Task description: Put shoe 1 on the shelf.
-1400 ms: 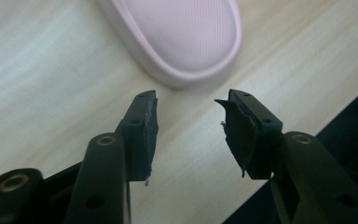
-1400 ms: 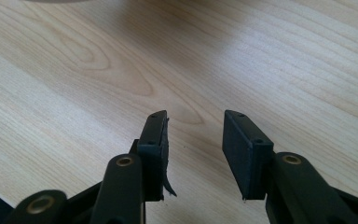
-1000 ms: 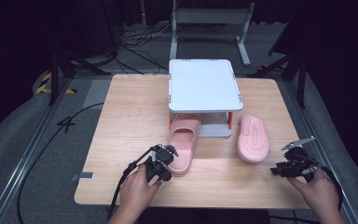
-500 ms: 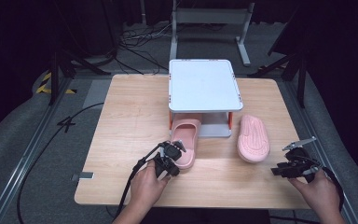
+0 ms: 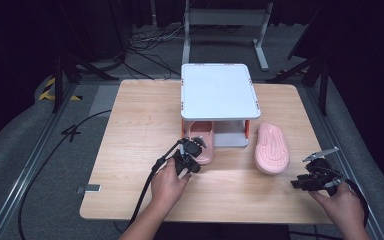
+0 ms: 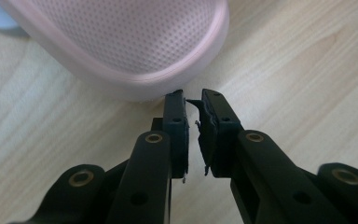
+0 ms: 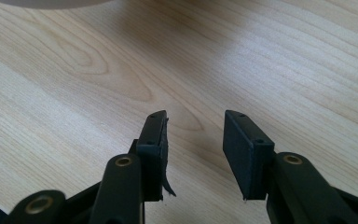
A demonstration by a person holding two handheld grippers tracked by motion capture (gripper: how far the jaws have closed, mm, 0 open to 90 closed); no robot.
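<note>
Pink slipper (image 5: 202,141) farther under shelf (image 5: 218,91), left hand-held gripper (image 5: 192,148) nearly closed, empty; wooden table (image 5: 140,125).

Pink slipper (image 5: 272,148) upside down on wooden table (image 5: 135,125), right of the shelf.

A light wooden surface (image 5: 140,120) stands on a grey carpeted floor (image 5: 25,150). A black cable (image 5: 55,150) runs across the floor at the left. Beyond the far edge stand a grey metal frame (image 5: 225,20) and dark stand legs (image 5: 80,65). The far room is dark; light falls on the surface.
</note>
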